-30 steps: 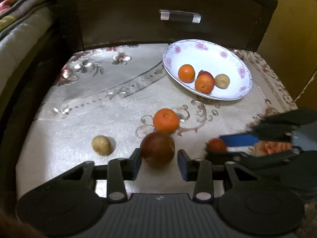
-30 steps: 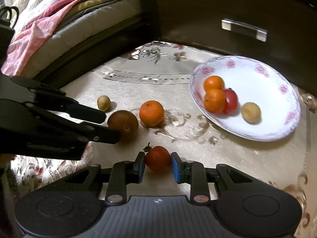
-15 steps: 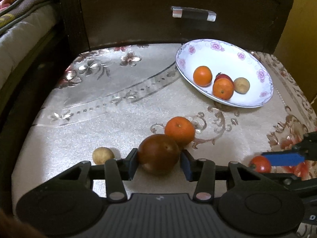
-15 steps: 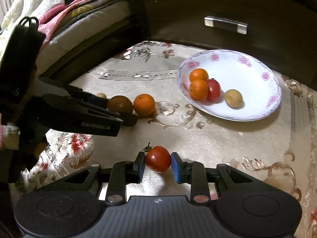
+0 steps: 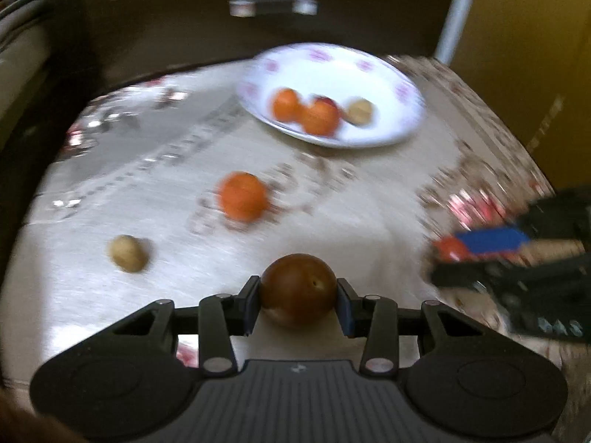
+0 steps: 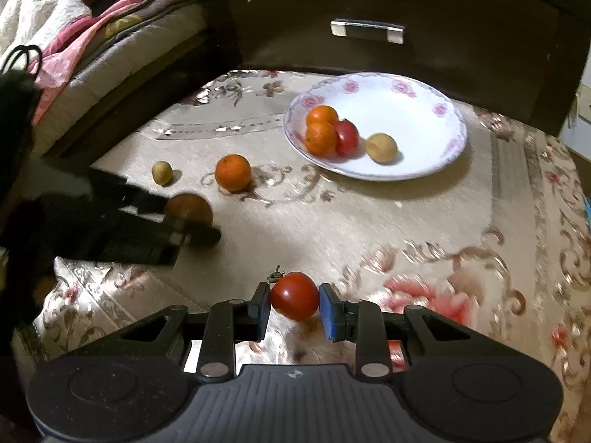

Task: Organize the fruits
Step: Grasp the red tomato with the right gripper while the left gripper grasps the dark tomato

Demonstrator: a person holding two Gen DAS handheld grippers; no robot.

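Observation:
My left gripper is shut on a dark brown round fruit and holds it above the cloth; it also shows in the right wrist view. My right gripper is shut on a red tomato, seen from the left wrist view too. A white flowered plate at the back holds two oranges, a red fruit and a small tan fruit. An orange and a small tan fruit lie loose on the cloth.
The fruits lie on a beige patterned cloth. A dark wooden drawer front with a metal handle rises behind the plate. Bedding lies at the left. A yellow wall stands at the right.
Both grippers have lifted and pulled back with their fruits. The brown fruit has left the loose orange's side. The left view is blurred by motion.

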